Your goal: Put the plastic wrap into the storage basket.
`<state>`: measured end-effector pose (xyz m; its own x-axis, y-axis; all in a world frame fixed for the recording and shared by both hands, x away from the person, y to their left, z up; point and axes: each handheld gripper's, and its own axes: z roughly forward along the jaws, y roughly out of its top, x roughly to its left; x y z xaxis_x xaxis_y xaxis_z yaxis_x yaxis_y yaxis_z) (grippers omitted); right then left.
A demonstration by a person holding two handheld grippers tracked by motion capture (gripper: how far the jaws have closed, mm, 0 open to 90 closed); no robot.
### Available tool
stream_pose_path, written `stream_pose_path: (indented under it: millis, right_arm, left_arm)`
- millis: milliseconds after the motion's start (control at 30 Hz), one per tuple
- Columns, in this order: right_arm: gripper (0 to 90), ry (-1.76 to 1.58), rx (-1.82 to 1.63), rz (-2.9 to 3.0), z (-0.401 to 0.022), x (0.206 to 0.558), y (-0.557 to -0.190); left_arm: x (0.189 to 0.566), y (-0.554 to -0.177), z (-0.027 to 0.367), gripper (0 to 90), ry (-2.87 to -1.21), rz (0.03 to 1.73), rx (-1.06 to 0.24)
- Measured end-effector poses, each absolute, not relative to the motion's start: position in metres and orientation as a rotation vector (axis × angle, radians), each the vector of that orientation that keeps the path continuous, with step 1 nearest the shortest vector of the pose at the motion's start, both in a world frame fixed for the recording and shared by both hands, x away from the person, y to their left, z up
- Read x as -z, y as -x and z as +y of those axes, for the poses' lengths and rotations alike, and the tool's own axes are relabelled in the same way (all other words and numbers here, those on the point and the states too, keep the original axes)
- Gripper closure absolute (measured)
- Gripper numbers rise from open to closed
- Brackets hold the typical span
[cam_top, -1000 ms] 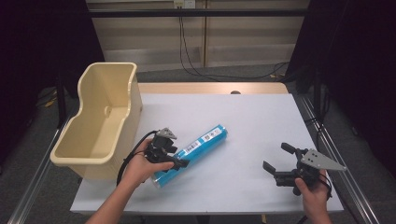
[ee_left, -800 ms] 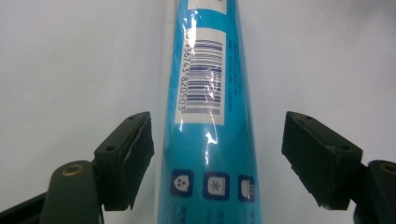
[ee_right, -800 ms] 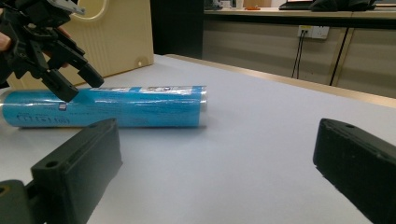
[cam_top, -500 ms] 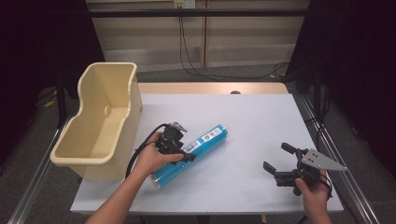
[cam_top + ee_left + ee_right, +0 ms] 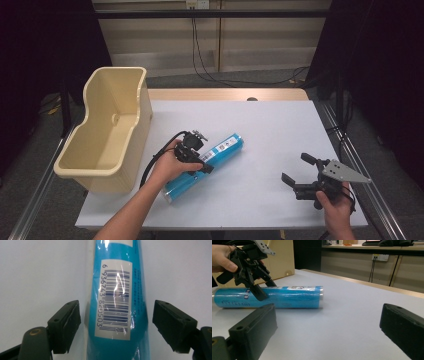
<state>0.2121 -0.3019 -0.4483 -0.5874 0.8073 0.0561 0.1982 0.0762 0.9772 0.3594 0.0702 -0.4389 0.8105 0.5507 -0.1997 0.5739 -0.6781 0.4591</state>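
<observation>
A blue plastic-wrapped tube [image 5: 226, 147] with a barcode label [image 5: 115, 302] lies slantwise on the white table [image 5: 270, 125]. My left gripper [image 5: 200, 162] hangs over its middle, one jaw on each side. The left gripper view shows the left gripper [image 5: 116, 307] with a gap between each pad and the tube [image 5: 117, 255]. Its jaws have just been opening and do not press on the tube. My right gripper [image 5: 296, 168] rests open near the front right of the table with nothing between its jaws. In the right gripper view the right gripper [image 5: 329, 315] faces the tube [image 5: 292, 296] and the left gripper [image 5: 259, 288].
A tall cream plastic bin [image 5: 135, 115] stands at the table's left edge, close to the left hand; it also appears as the bin [image 5: 283, 257] behind the tube. A wooden strip [image 5: 225, 94] borders the table's far edge. Cables hang at the back wall.
The left hand has moved right and a little away along the tube, from near its front end to its middle. The tube and the right gripper have stayed put.
</observation>
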Motion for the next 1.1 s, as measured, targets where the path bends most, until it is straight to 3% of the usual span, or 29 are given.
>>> stream_pose_path:
  millis: [433, 767, 1100]
  right_arm:
    - [0.5, -0.991, -1.542, 1.848, -0.302, 0.448, -0.212]
    - [0.5, -0.993, -1.54, 1.85, -0.302, 0.448, -0.212]
    - [0.5, -0.991, -1.539, 1.851, -0.302, 0.449, -0.213]
  left_arm:
    - [0.448, -0.363, 0.059, 21.6, -2.58, 0.837, 0.088]
    - [0.45, -0.364, 0.058, 31.4, -2.6, 0.851, 0.091]
    - [0.446, -0.361, 0.05, 32.1, -2.657, 0.873, 0.053]
